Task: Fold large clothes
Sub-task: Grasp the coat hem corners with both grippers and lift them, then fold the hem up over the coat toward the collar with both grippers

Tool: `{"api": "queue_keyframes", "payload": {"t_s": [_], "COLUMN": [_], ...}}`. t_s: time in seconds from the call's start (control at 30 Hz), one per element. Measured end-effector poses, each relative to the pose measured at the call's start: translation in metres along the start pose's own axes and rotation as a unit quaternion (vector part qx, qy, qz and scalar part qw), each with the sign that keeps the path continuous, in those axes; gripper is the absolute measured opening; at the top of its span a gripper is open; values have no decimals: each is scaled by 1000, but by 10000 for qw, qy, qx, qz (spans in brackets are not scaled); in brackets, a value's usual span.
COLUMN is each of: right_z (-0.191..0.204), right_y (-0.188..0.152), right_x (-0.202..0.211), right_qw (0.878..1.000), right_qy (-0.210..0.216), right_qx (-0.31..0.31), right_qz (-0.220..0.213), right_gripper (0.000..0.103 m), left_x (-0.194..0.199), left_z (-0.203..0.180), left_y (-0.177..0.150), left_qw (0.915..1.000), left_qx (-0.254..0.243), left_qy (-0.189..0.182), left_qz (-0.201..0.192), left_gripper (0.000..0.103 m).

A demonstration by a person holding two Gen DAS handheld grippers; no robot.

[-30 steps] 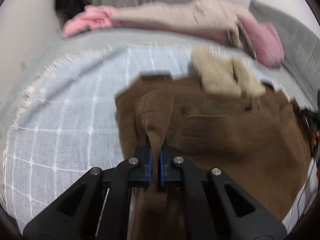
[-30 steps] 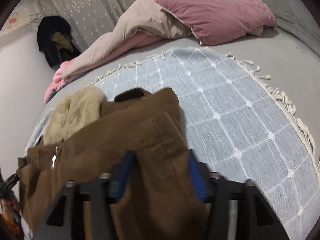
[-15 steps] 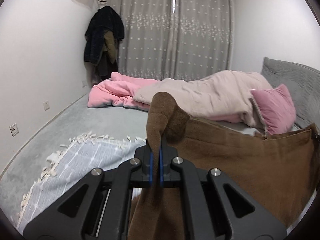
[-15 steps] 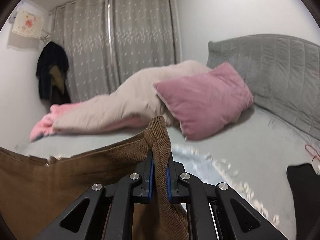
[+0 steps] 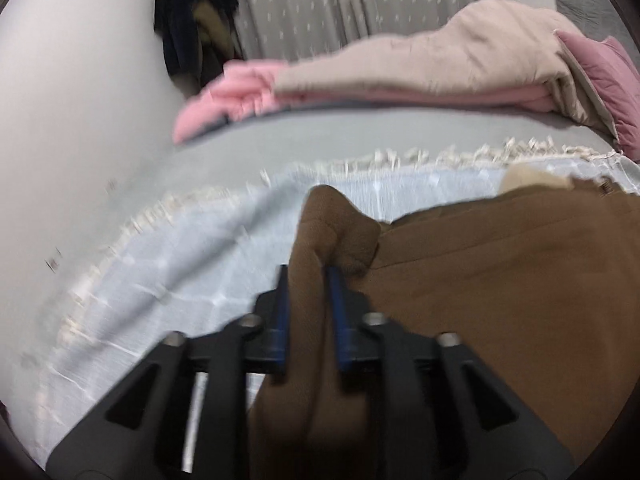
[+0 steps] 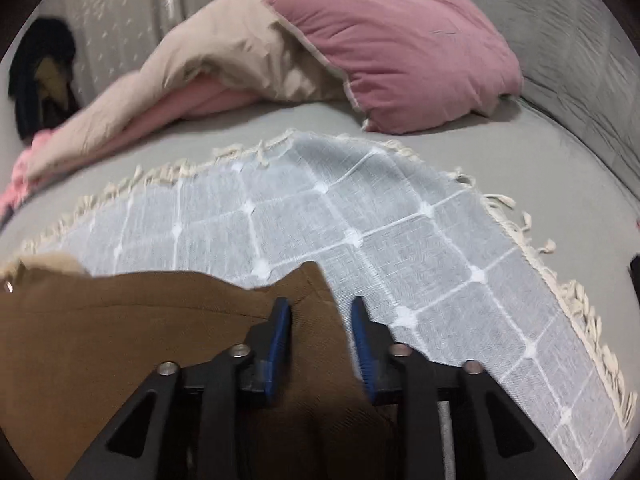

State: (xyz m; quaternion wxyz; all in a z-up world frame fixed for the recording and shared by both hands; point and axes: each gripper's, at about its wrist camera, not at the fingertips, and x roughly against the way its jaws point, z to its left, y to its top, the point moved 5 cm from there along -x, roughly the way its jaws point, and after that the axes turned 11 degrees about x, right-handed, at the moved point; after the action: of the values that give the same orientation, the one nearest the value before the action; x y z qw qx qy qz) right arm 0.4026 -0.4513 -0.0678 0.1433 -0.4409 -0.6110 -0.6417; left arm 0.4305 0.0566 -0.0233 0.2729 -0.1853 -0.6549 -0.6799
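A large brown garment (image 5: 500,280) lies on a pale blue checked cloth (image 5: 200,260) spread on the bed. My left gripper (image 5: 308,276) has its jaws parted, with a bunched corner of the brown fabric still standing between them. In the right wrist view the brown garment (image 6: 120,340) fills the lower left. My right gripper (image 6: 320,304) is open over the garment's other corner, which lies loose between the pads. A cream lining (image 5: 528,178) shows at the garment's far edge.
A beige and pink duvet (image 6: 224,64) and a pink pillow (image 6: 400,56) lie at the back of the grey bed (image 6: 520,152). The checked cloth (image 6: 400,220) has a fringed edge. A grey headboard (image 6: 580,40) is at the right. Dark clothes (image 5: 192,28) hang by the curtain.
Both grippers came down from holding the garment's corners up in the air to the bed. Both sets of jaws have opened, and the fabric now rests on the checked cloth.
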Motion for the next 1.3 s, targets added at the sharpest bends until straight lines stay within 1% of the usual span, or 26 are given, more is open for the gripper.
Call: {"api": "queue_keyframes", "payload": {"t_s": [0.03, 0.07, 0.1, 0.2, 0.23, 0.3, 0.37, 0.43, 0.5, 0.57, 0.6, 0.63, 0.67, 0.7, 0.73, 0.77, 0.8, 0.83, 0.9, 0.97, 1.07, 1.13, 1.17, 1.2, 1.23, 1.3], "right_z": [0, 2, 9, 66, 97, 151, 189, 188, 147, 74, 51, 22, 0, -17, -30, -38, -38, -34, -20, 10, 47, 61, 61, 53, 46, 19], "right_y": [3, 7, 11, 17, 15, 3, -14, -26, -27, -26, -26, -28, -28, -26, -23, -20, -19, -19, -27, -44, -78, -109, -123, -135, -140, -149], "right_x": [8, 24, 35, 68, 75, 80, 77, 65, 48, 22, 14, 4, 0, 3, 13, 24, 34, 51, 85, 117, 139, 132, 126, 120, 120, 133], "right_qw": [9999, 9996, 9992, 9944, 9910, 9792, 9666, 9669, 9739, 9838, 9802, 9715, 9723, 9767, 9865, 9937, 9954, 9961, 9952, 9929, 9877, 9837, 9835, 9842, 9859, 9885], "right_qy": [-93, -115, 0, 781, 1111, 1789, 2282, 2174, 2000, 1663, 1925, 2342, 2224, 1981, 1432, 832, 693, 761, 965, 1126, 1398, 1638, 1654, 1600, 1527, 1436], "right_qx": [3, -32, -81, 17, 252, 787, 1129, 1326, 1074, 648, 439, 2, -326, -478, -428, -244, -100, 36, 151, 294, 639, 735, 696, 669, 628, 434], "right_qz": [-85, -274, -400, -711, -703, -536, -308, -136, -58, 145, 179, 361, 647, 678, 666, 704, 647, 452, 77, -252, -275, 59, 240, 362, 284, 182], "right_gripper": [45, 46, 49, 63, 65, 69, 69, 69, 69, 68, 46, 27, 0, 0, 3, 19, 37, 44, 69, 83, 85, 85, 85, 85, 85, 83], "left_x": [15, 26, 40, 71, 76, 72, 53, 17, 1, -9, -14, -20, -20, -18, -7, 3, 22, 45, 77, 106, 123, 115, 114, 116, 122, 136], "left_z": [-3, -6, -14, -55, -72, -90, -93, -66, -25, 31, 52, 76, 86, 96, 101, 100, 95, 85, 63, 41, 13, 8, 11, 18, 29, 44], "left_y": [4, 8, 10, 7, 2, -10, -23, -42, -49, -48, -47, -47, -48, -48, -46, -45, -45, -47, -52, -64, -103, -140, -150, -154, -154, -151], "left_qw": [9998, 9990, 9978, 9923, 9886, 9836, 9852, 9867, 9881, 9894, 9880, 9853, 9824, 9788, 9802, 9826, 9863, 9887, 9901, 9879, 9786, 9652, 9665, 9714, 9763, 9750], "left_qx": [-36, -36, -31, 5, 24, 4, -43, 1, 97, 463, 704, 968, 1109, 1247, 1205, 1110, 916, 732, 569, 454, 450, 594, 560, 516, 519, 740], "left_qy": [-111, -251, -416, -1151, -1472, -1804, -1665, -1306, -1117, -809, -614, -224, -187, -296, -265, -258, -337, -509, -822, -1200, -1670, -1899, -1794, -1685, -1511, -1476], "left_qz": [-181, -370, -517, -465, -302, 62, 413, 967, 1056, 1110, 1230, 1387, 1489, 1596, 1551, 1464, 1329, 1208, 985, 871, 1113, 1697, 1749, 1588, 1456, 1490], "left_gripper": [50, 65, 71, 72, 72, 72, 72, 74, 75, 75, 75, 76, 77, 77, 77, 77, 77, 77, 80, 86, 88, 88, 88, 85, 84, 79]}}
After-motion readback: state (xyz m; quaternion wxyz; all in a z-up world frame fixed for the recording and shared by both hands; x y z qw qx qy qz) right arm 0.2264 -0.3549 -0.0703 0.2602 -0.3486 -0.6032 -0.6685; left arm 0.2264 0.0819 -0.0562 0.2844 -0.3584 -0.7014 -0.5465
